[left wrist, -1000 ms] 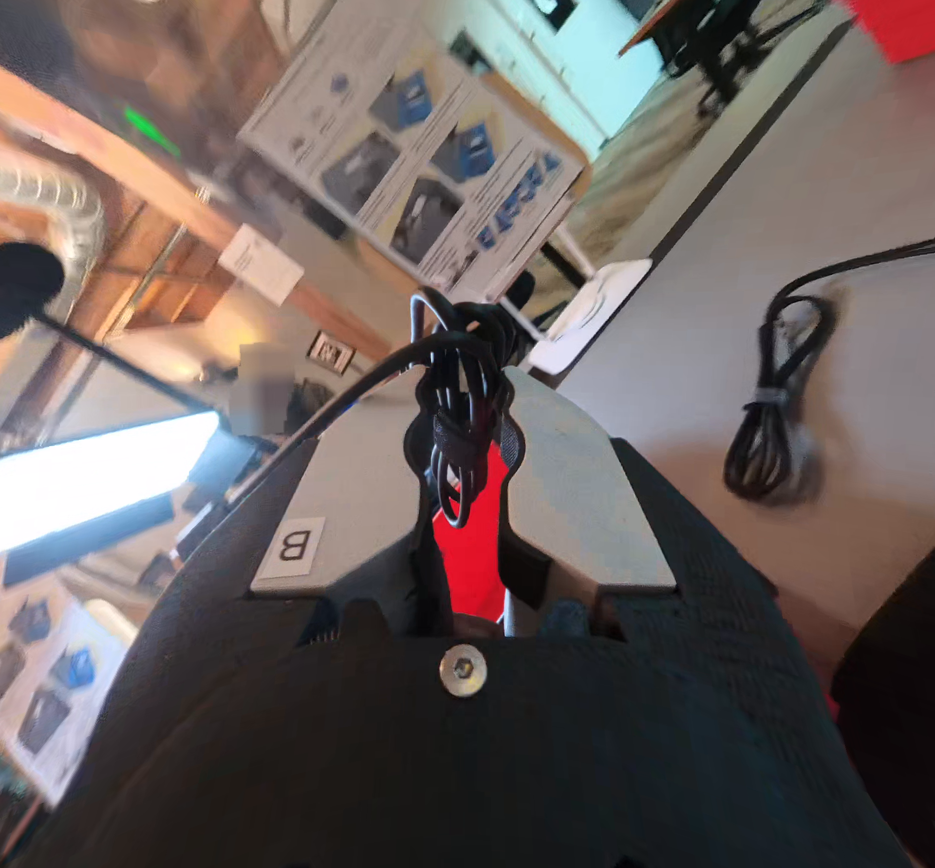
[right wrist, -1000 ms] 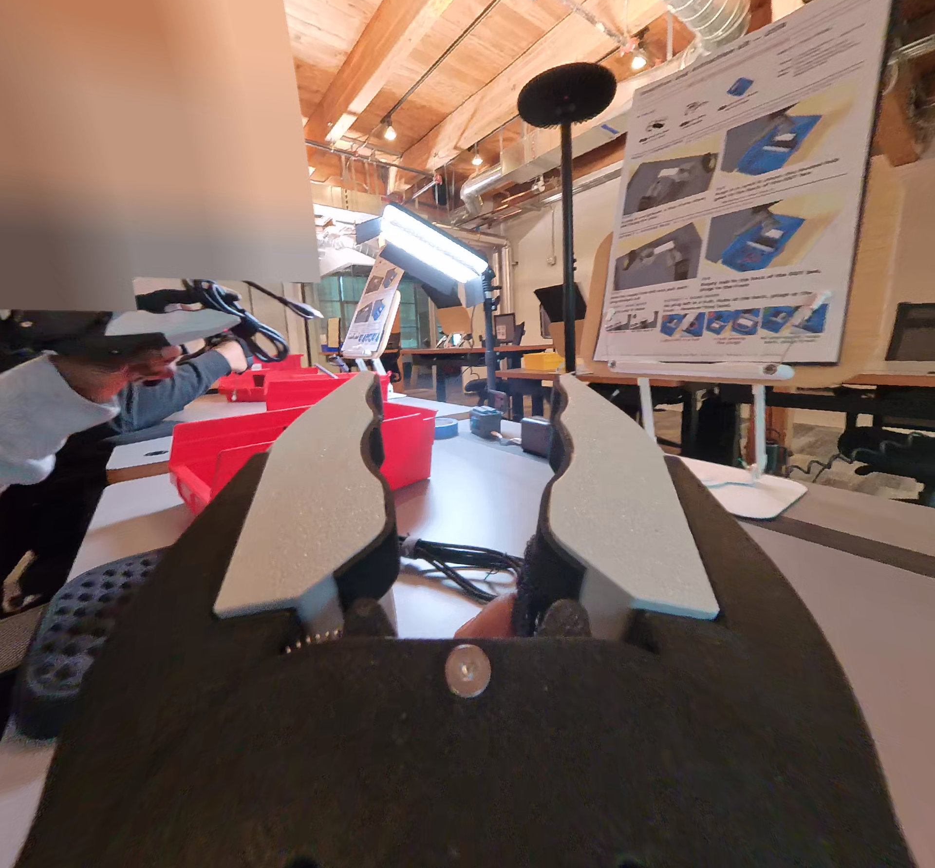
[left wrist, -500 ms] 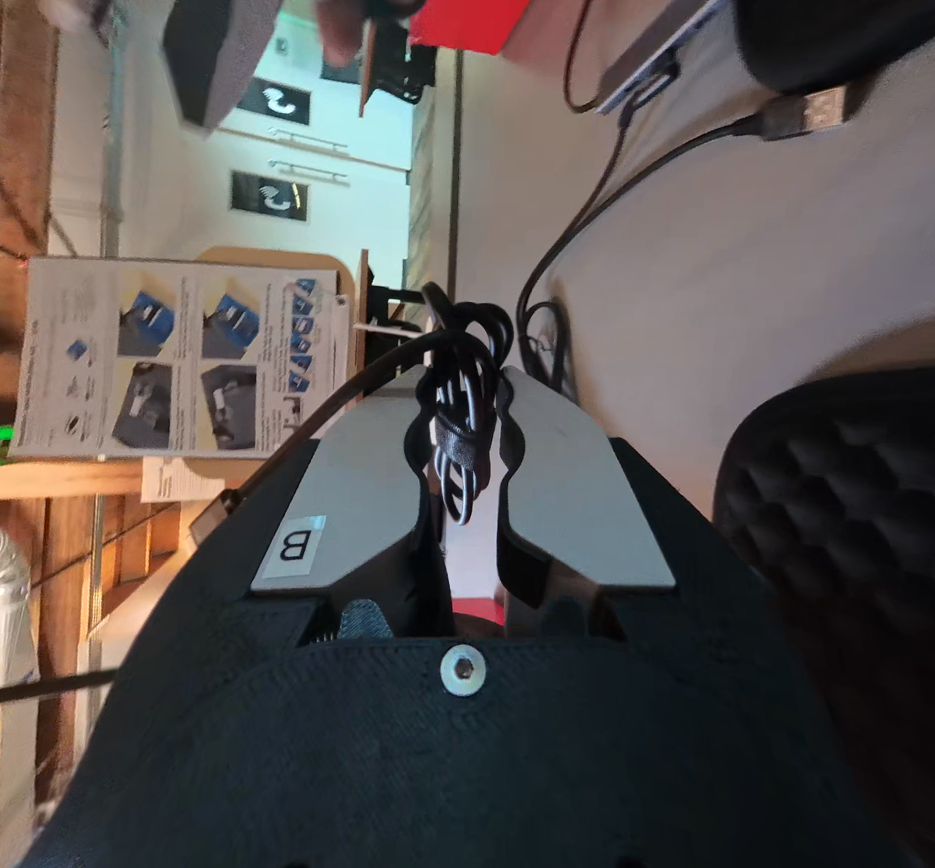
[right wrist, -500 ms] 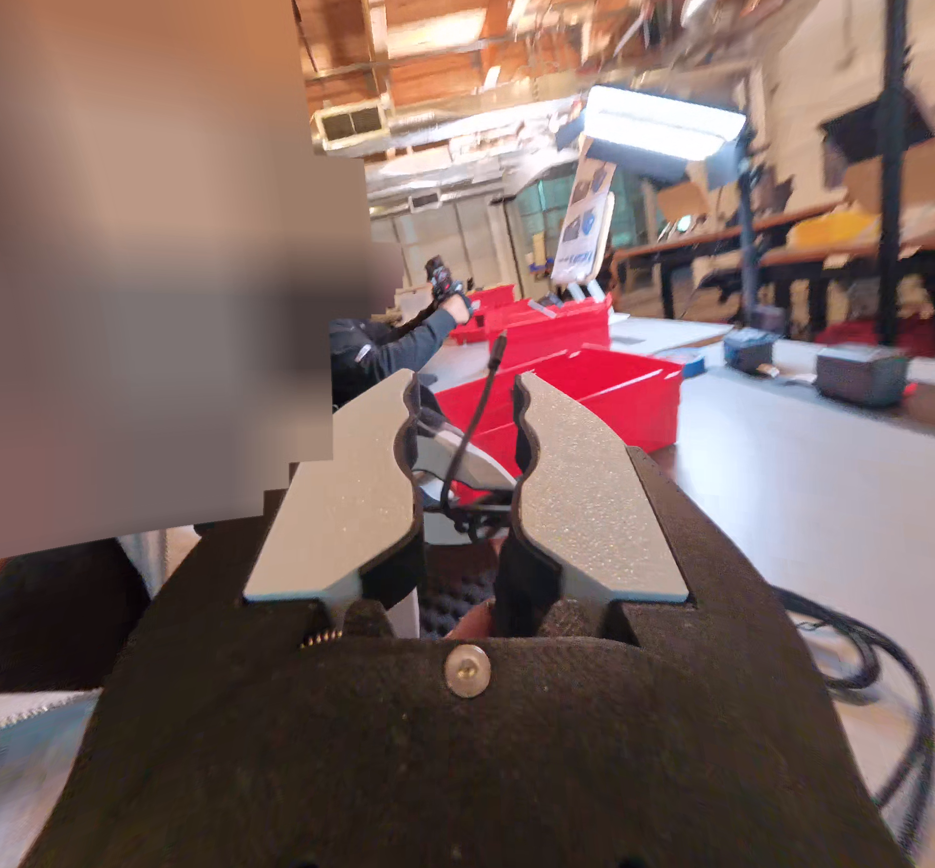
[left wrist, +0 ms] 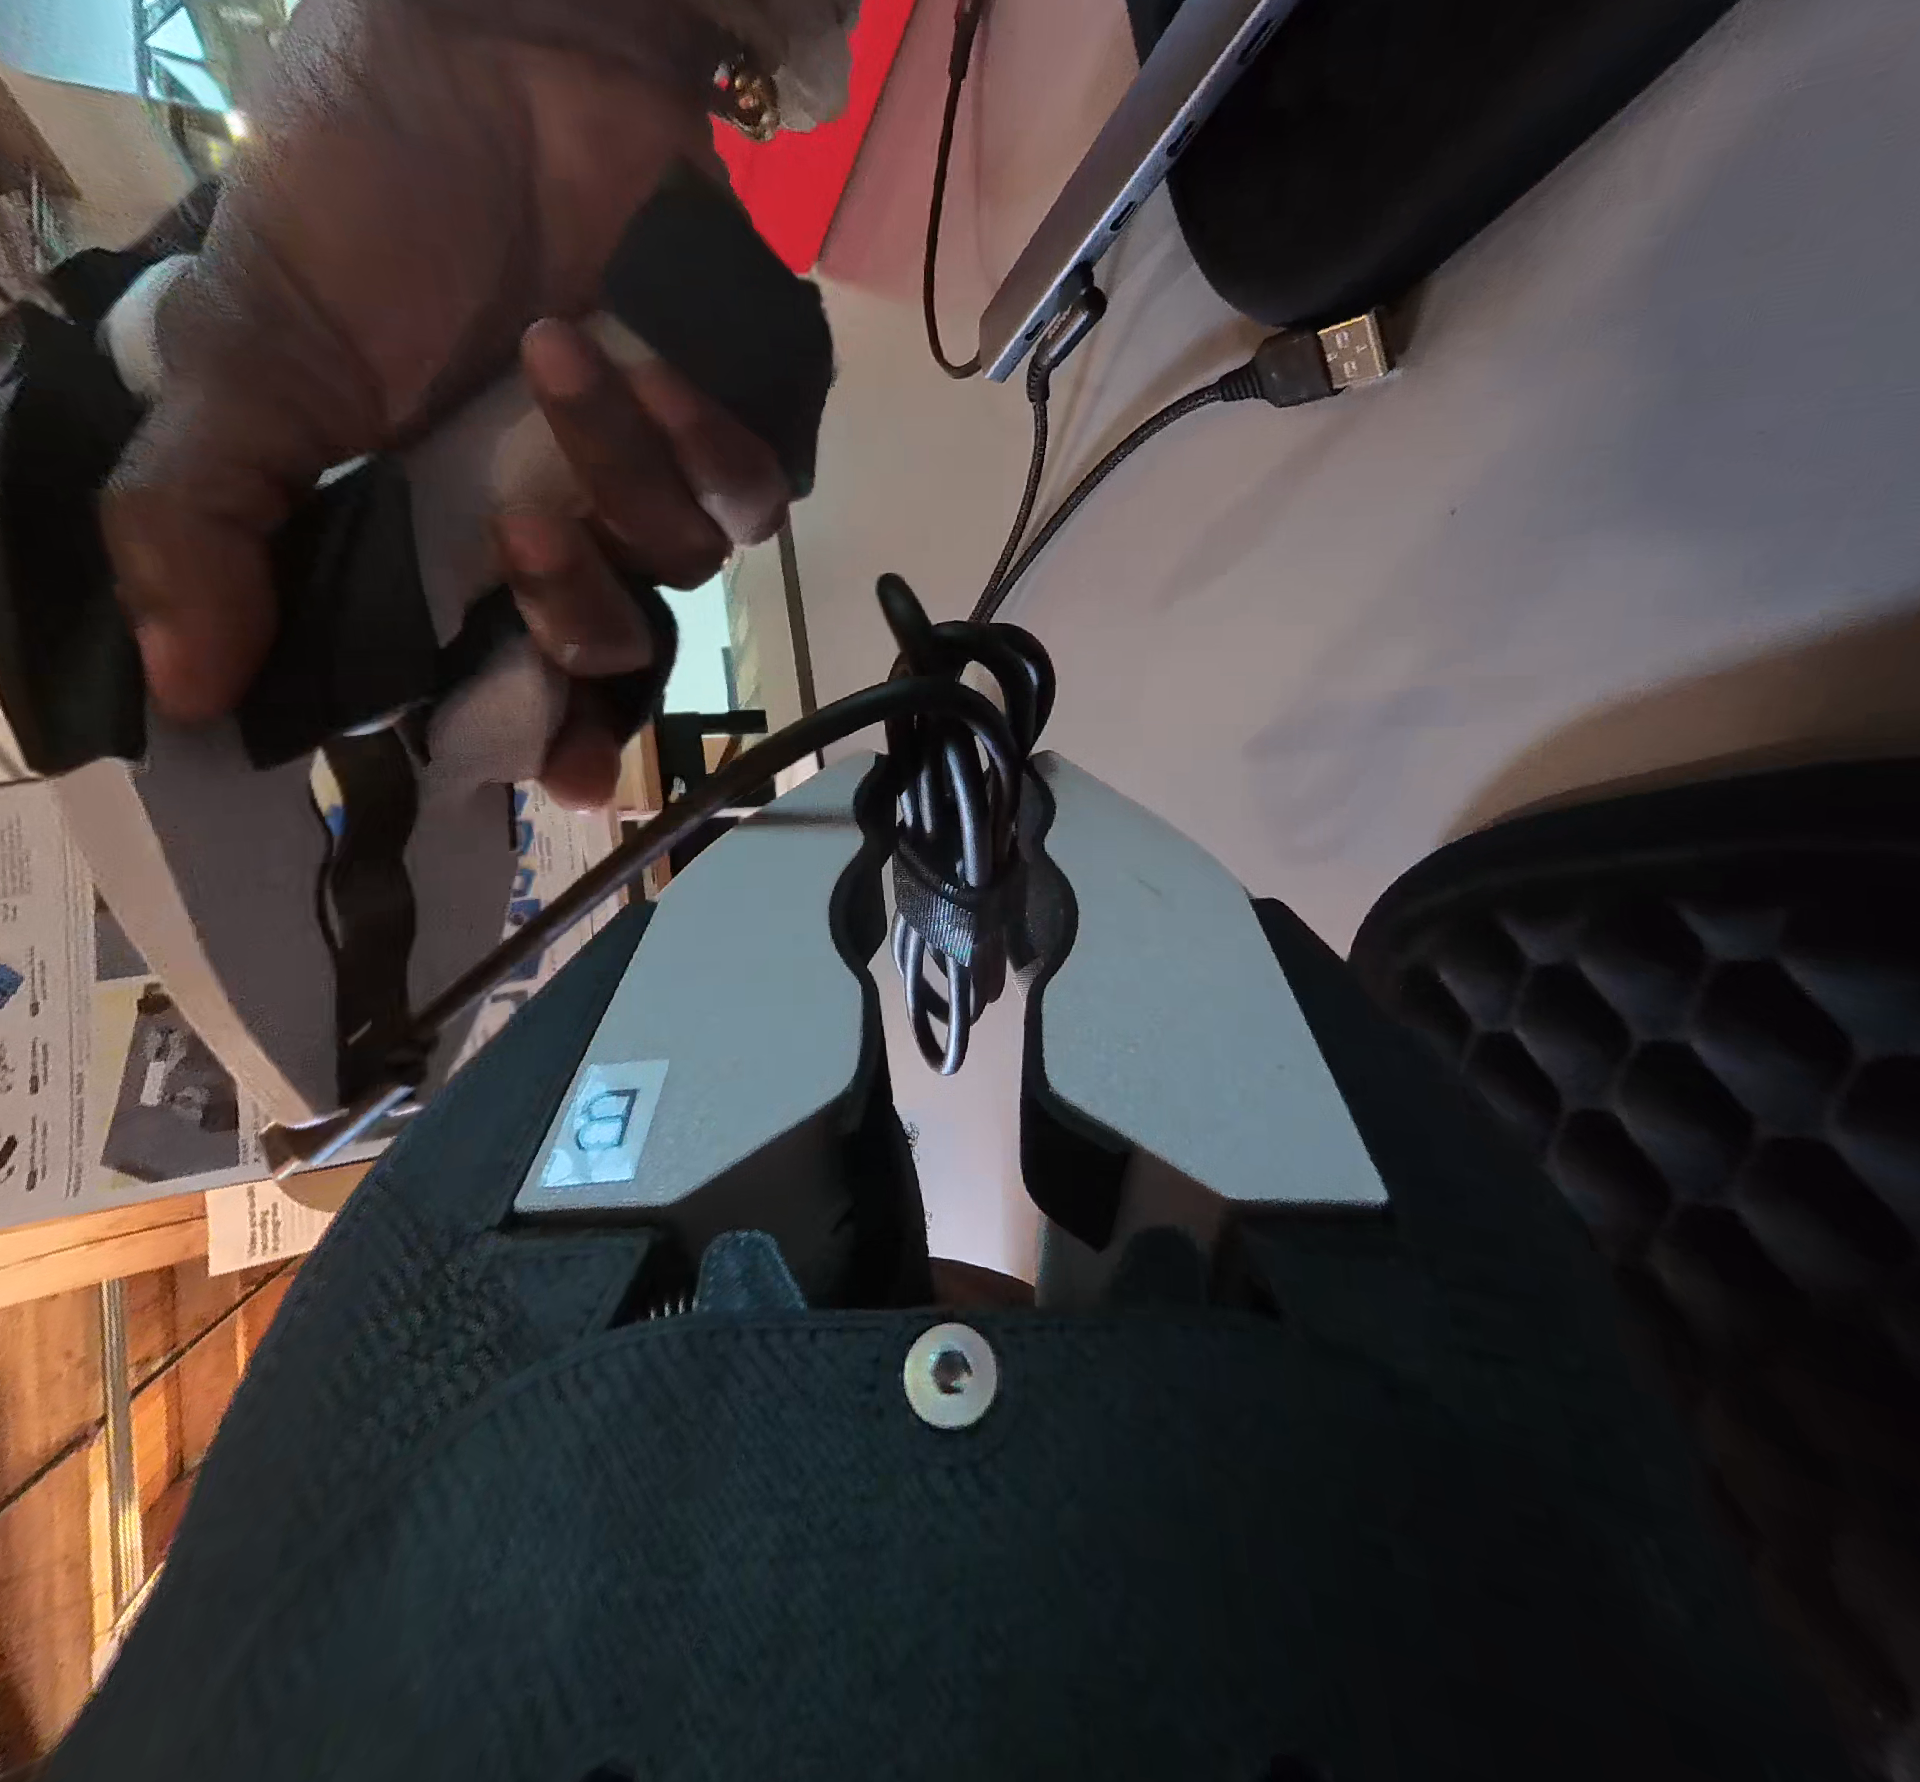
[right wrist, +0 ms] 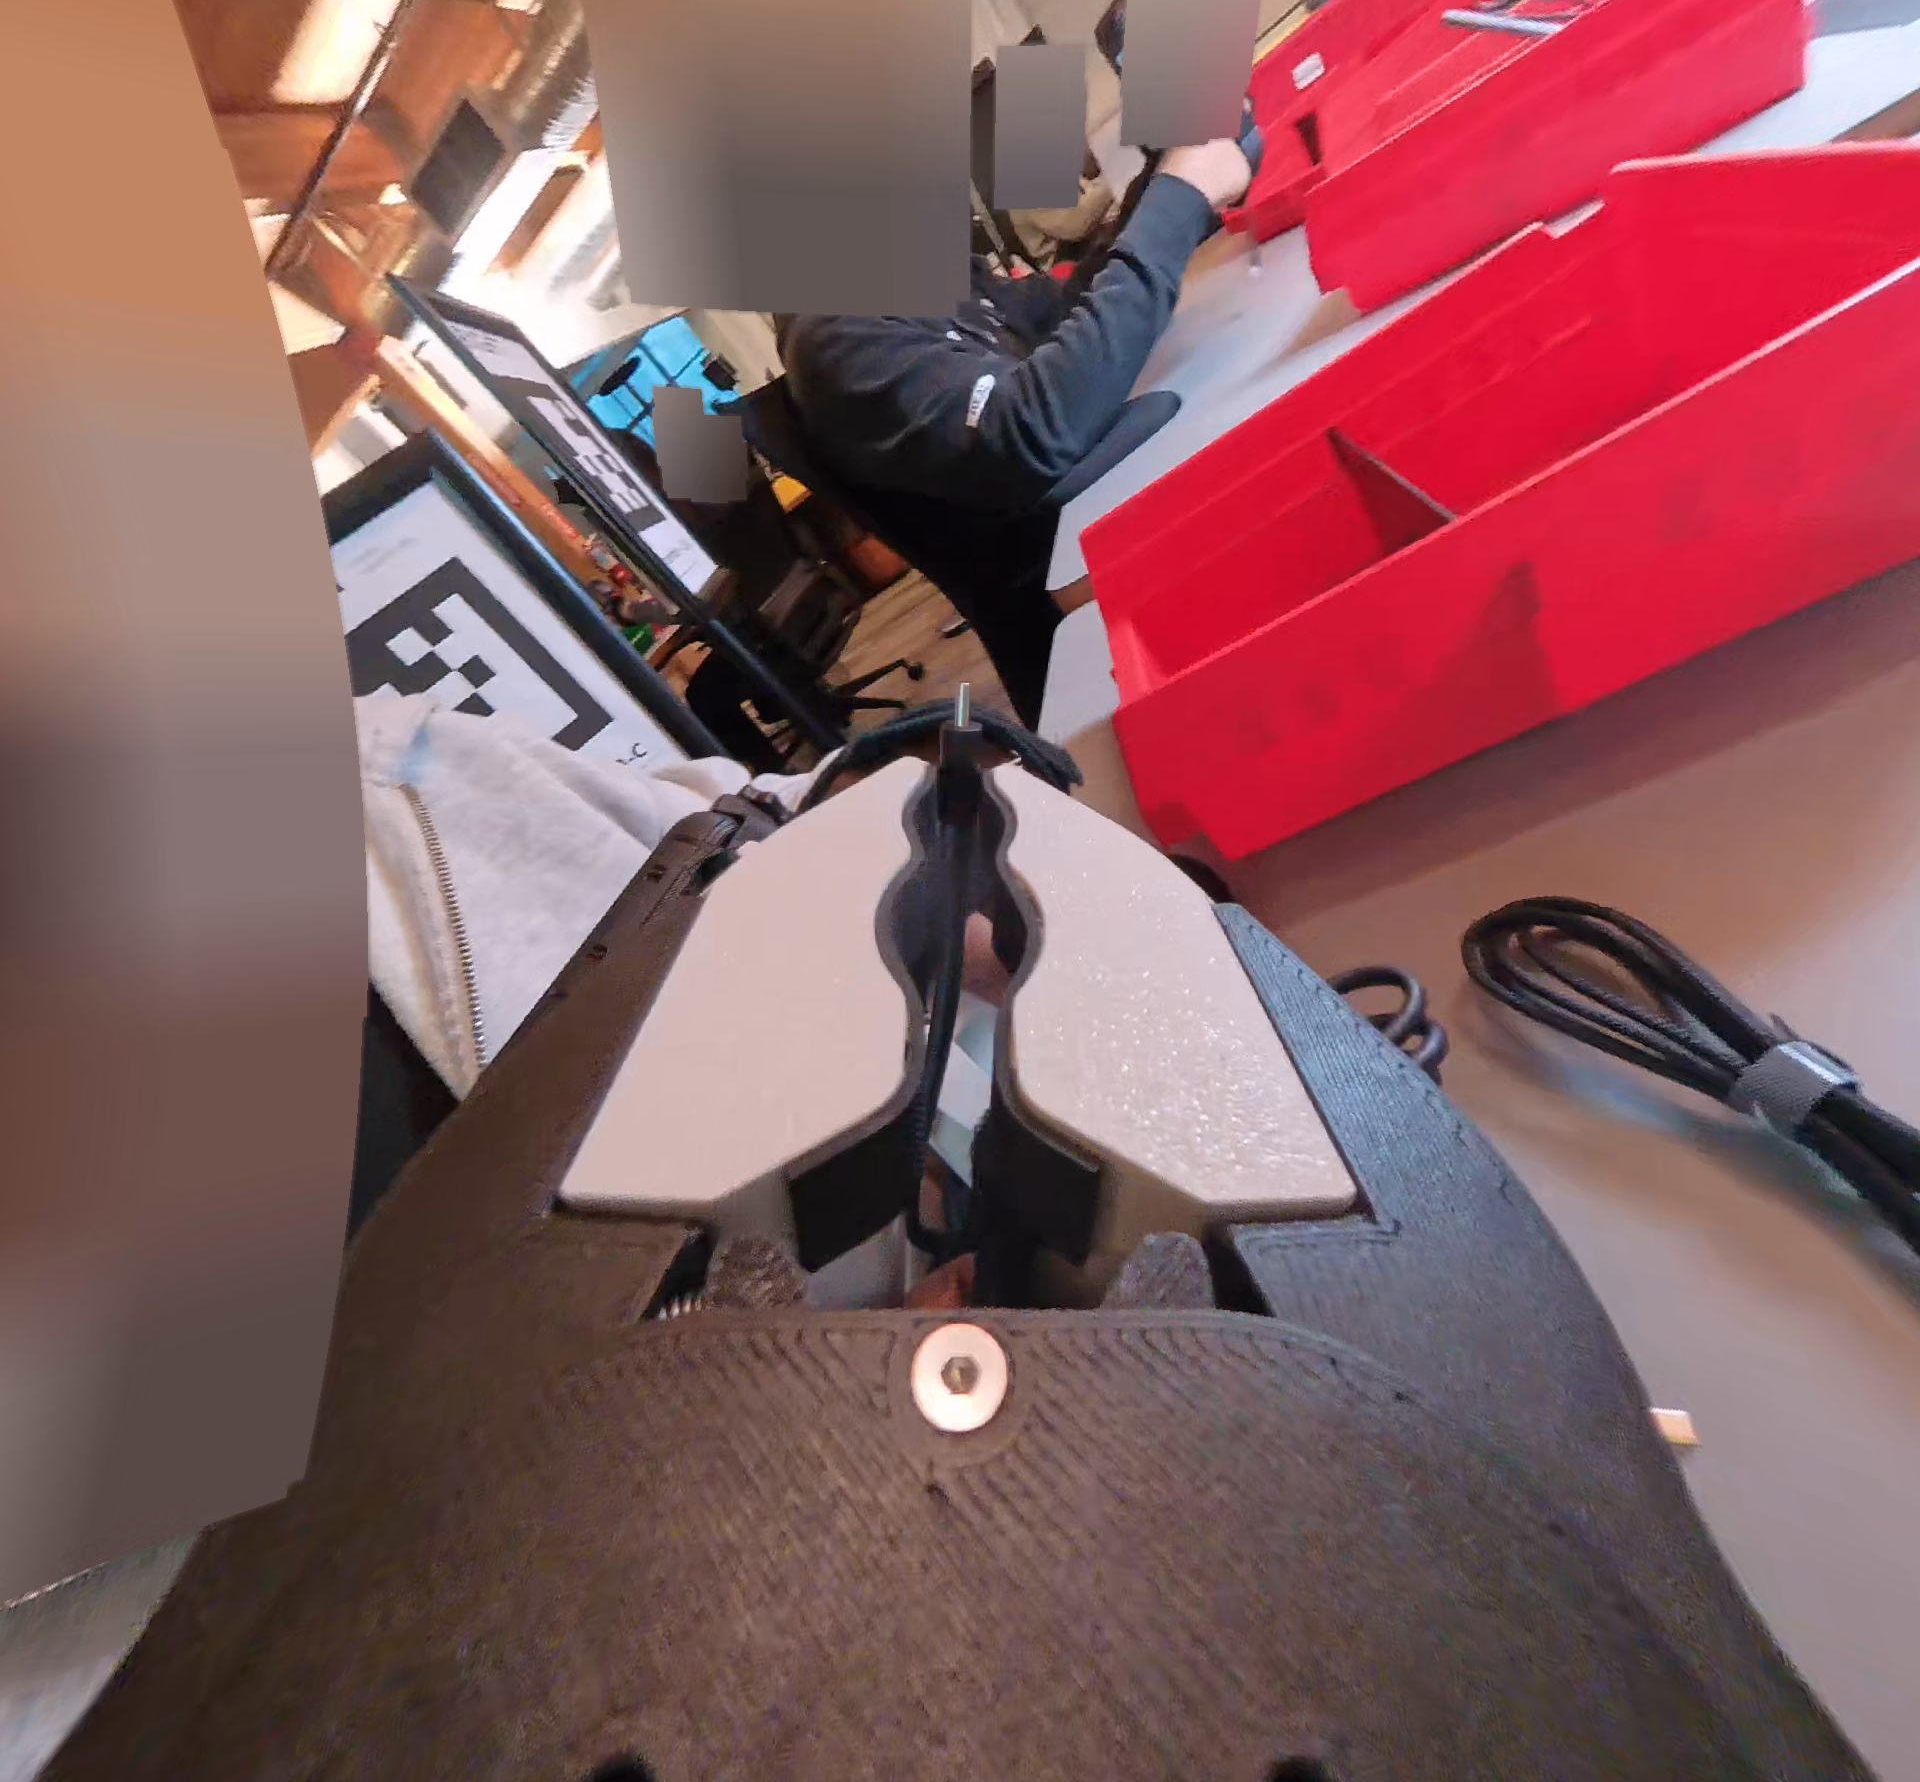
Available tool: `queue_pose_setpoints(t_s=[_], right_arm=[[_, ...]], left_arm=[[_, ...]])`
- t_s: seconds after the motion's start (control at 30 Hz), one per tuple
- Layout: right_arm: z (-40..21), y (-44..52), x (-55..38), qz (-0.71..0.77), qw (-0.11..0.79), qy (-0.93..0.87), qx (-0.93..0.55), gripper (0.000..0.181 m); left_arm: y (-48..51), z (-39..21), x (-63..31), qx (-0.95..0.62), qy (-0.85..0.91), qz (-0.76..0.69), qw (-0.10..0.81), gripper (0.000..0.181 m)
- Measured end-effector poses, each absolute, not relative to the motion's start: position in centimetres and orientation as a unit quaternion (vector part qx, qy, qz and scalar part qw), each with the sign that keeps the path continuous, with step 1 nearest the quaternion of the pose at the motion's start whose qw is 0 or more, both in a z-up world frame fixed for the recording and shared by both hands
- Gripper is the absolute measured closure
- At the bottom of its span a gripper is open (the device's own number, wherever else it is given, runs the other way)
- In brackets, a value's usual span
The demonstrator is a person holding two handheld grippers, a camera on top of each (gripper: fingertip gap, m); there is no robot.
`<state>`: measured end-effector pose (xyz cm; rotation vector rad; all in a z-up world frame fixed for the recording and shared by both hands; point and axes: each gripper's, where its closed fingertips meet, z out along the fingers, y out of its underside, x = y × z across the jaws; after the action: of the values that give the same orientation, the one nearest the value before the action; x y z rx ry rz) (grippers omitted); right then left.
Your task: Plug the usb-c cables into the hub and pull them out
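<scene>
A: Black rubbery coiled cable bundle (left wrist: 961,859), strapped, is pinched between the left gripper (left wrist: 954,797) jaws. Right gripper (right wrist: 961,797) is clamped narrow on a thin black cable end (right wrist: 956,859), metal plug tip poking out past its fingertips.

B: Hub?

A: Slim silver hub (left wrist: 1132,153) lies well ahead of the left claw, up right, one braided cable already seated.

B: Risk?

A: Short slack. Bundle could tug the plug crooked or let it slip in the jaws.
</scene>
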<state>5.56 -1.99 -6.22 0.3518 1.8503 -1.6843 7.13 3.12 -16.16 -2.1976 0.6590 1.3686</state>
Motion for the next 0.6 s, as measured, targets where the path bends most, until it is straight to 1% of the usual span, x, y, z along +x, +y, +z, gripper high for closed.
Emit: queue_pose_setpoints(t_s=[0.1, 0.17, 0.23, 0.27, 0.33, 0.4, 0.43, 0.47, 0.53, 0.6], right_arm=[[-5.2, -1.4, 4.6, -0.663, 0.268, 0.687, 0.131, 0.175], [-4.0, -0.5, 4.0, -0.688, 0.254, 0.666, 0.136, 0.174], [-3.3, 0.5, 3.5, -0.708, 0.230, 0.653, 0.137, 0.174], [-3.1, 0.8, 3.3, -0.716, 0.217, 0.649, 0.137, 0.174], [-3.1, 1.1, 3.2, -0.725, 0.194, 0.647, 0.137, 0.174], [-3.5, 1.0, 3.4, -0.728, 0.173, 0.650, 0.133, 0.174], [-3.8, 0.8, 3.7, -0.728, 0.166, 0.653, 0.130, 0.175], [-4.1, 0.6, 4.0, -0.728, 0.161, 0.654, 0.128, 0.175], [-4.5, 0.4, 4.5, -0.734, 0.152, 0.650, 0.129, 0.175], [-4.6, 0.3, 5.0, -0.745, 0.148, 0.637, 0.131, 0.174]], left_arm=[[2.8, -15.8, 6.6, -0.812, 0.196, 0.484, 0.260, 0.156], [2.6, -14.7, 6.3, -0.806, 0.147, 0.480, 0.315, 0.155], [2.1, -13.5, 6.2, -0.796, 0.083, 0.460, 0.386, 0.144], [1.8, -12.9, 6.2, -0.787, 0.045, 0.441, 0.429, 0.139], [1.4, -11.0, 6.3, -0.747, -0.044, 0.380, 0.544, 0.136], [1.0, -8.4, 6.6, -0.672, -0.148, 0.260, 0.678, 0.134], [0.8, -7.4, 6.7, -0.629, -0.188, 0.191, 0.730, 0.131], [0.7, -6.8, 6.6, -0.596, -0.218, 0.135, 0.761, 0.130], [1.2, -6.7, 6.3, -0.571, -0.247, 0.077, 0.780, 0.130], [2.3, -6.9, 6.4, -0.570, -0.247, 0.055, 0.781, 0.133]])
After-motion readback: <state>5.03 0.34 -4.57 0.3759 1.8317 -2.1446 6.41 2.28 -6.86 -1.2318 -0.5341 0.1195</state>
